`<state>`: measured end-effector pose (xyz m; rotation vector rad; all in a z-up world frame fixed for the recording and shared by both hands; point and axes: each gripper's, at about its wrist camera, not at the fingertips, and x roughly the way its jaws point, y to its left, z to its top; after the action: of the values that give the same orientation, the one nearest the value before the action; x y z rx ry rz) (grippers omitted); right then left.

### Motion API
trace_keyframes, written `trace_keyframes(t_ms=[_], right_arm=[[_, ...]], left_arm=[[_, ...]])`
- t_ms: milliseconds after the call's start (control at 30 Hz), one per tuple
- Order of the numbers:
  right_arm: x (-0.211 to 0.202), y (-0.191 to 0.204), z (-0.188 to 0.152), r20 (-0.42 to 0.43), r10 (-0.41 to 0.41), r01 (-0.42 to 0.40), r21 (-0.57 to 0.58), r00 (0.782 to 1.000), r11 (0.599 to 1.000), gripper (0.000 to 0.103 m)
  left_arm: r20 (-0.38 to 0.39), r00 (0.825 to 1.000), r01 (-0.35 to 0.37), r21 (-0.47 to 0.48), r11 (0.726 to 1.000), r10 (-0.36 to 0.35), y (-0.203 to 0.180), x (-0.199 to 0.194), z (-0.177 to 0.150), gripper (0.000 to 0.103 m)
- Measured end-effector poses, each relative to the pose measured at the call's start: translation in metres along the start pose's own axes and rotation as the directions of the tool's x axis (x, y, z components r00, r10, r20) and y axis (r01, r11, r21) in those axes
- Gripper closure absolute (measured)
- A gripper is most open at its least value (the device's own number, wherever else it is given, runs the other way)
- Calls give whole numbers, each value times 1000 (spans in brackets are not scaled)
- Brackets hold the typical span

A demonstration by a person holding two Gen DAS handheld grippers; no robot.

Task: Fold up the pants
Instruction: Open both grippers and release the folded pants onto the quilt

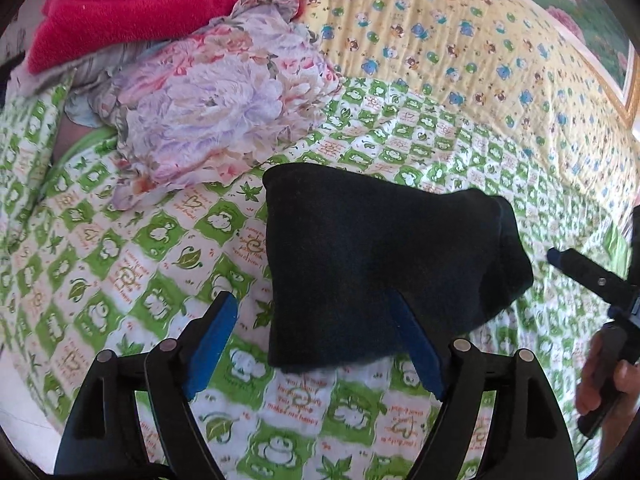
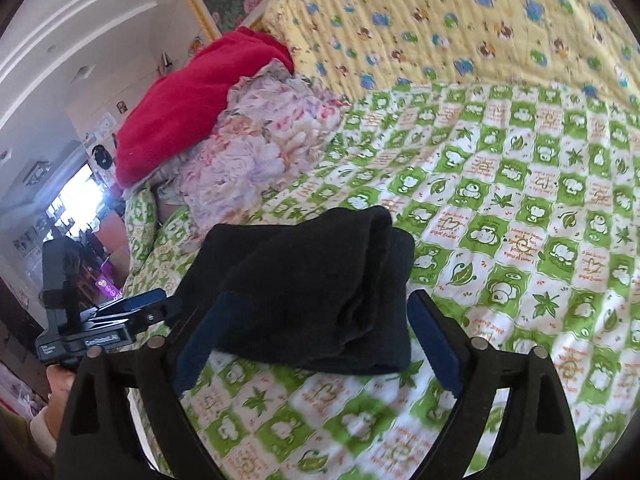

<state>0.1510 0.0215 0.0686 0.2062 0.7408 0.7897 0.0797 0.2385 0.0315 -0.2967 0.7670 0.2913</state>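
The black pants lie folded into a thick bundle on the green-and-white patterned sheet. My left gripper is open at the bundle's near edge. Its left pad stands off on the sheet and its right pad overlaps the cloth without pinching it. In the right wrist view the same pants show stacked layers, and my right gripper is open wide around their near side, gripping nothing. The right gripper's finger shows at the far right edge of the left wrist view, and the left gripper's body sits at the left of the right wrist view.
A floral cloth and a red blanket are heaped at the back left. A yellow quilt with small animal prints covers the far side of the bed. A hand holds the right tool. The bed's edge and the room lie to the left.
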Motion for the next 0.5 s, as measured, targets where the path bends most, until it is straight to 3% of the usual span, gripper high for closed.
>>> trace_keyframes(t_ms=[233, 500], right_arm=[[-13, 32, -20, 5, -53, 53, -116, 999, 992, 6], [-9, 45, -40, -18, -93, 88, -168, 996, 982, 6]], left_arm=[[8, 1000, -28, 62, 998, 28, -12, -11, -15, 21], [18, 997, -73, 127, 989, 71, -23, -14, -28, 20]])
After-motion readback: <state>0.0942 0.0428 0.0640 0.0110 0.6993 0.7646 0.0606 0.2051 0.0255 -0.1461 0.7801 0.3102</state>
